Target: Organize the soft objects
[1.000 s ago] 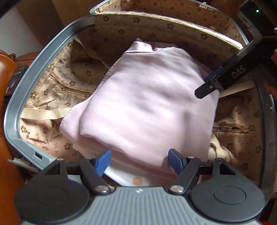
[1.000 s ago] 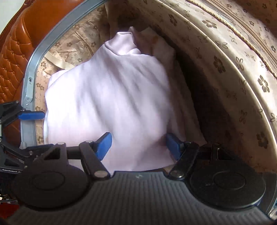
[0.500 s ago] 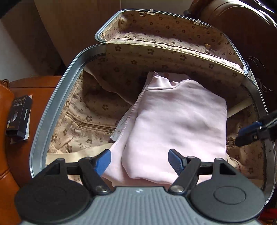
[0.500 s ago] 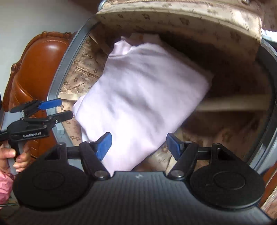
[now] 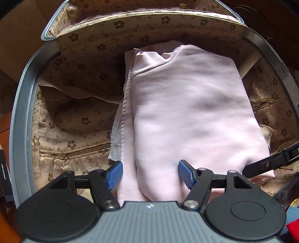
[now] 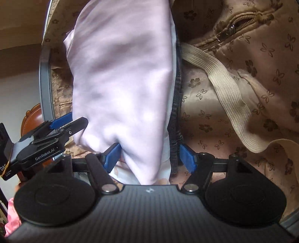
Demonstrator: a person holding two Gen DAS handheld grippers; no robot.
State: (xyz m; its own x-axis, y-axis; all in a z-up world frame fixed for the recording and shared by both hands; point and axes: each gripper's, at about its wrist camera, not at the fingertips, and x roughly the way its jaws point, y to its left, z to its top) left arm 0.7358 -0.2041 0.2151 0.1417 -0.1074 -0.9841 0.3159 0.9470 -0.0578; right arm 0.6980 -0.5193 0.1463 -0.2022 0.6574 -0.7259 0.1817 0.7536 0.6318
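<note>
A folded pale pink garment (image 5: 190,112) lies in an open suitcase (image 5: 20,104) lined with beige flowered fabric. My left gripper (image 5: 150,174) is open at the garment's near edge, with the pink fabric lying between its blue pads (image 5: 114,174). My right gripper (image 6: 150,157) is open too, straddling the side edge of the garment (image 6: 121,74) together with a dark grey fabric edge (image 6: 176,119) beneath it. Each gripper shows in the other's view: the right gripper's finger (image 5: 271,161) at the garment's right corner, the left gripper (image 6: 54,130) at its other side.
The suitcase lid (image 5: 149,16) stands open at the back. A cream elastic strap (image 6: 226,93) and a zipped pocket (image 6: 235,24) lie on the lining to the right of the garment. A black box (image 5: 3,168) and a brown leather chair (image 6: 31,115) are outside the case.
Half a second ago both grippers were drawn back above the case. Now both are low and close at the garment's edges, jaws still wide. The garment lies flatter in the case.
</note>
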